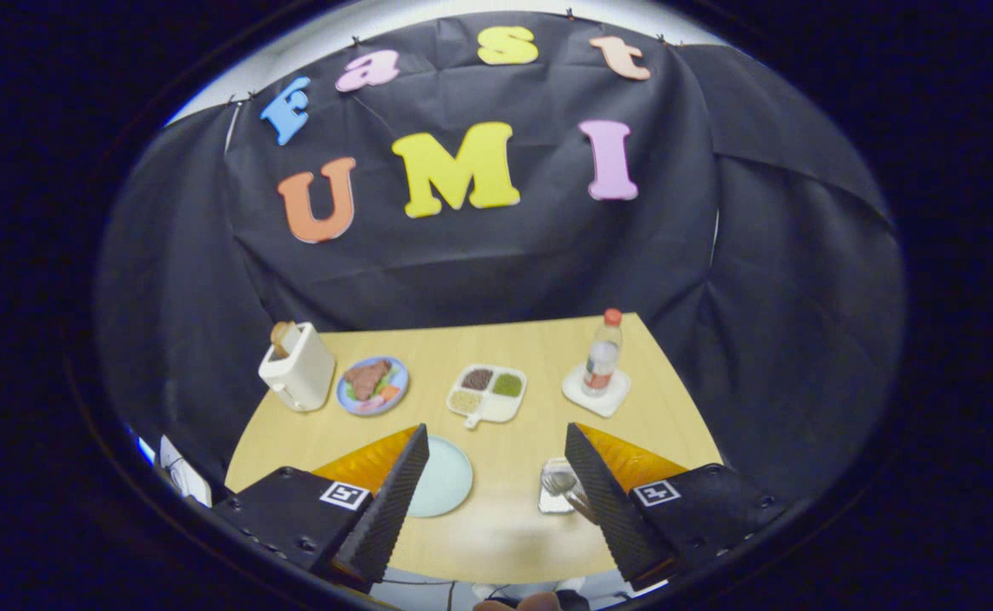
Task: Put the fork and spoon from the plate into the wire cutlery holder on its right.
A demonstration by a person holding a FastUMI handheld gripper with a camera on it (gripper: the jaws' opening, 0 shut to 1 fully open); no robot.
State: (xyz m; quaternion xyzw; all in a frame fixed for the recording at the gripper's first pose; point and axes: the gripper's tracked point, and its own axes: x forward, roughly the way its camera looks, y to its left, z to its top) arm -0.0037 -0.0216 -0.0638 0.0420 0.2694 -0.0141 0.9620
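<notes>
Gripper [496,492] fingers were spread wide, holding nothing. Plate [441,479] at 9 o'clock looked bare; fork [560,484] stood in wire cutlery holder [556,501] at 3 o'clock. Spoon couldn't be made out.

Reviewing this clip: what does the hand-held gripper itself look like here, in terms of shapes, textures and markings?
The hand-held gripper has two wedge-shaped fingers that taper toward their tips, with finely ribbed inner faces. Each finger is mounted on a black block, and each block carries a square black-and-white fiducial marker on its top. Small screw holes dot the blocks' edges. The fingers stand wide apart, open.
</notes>
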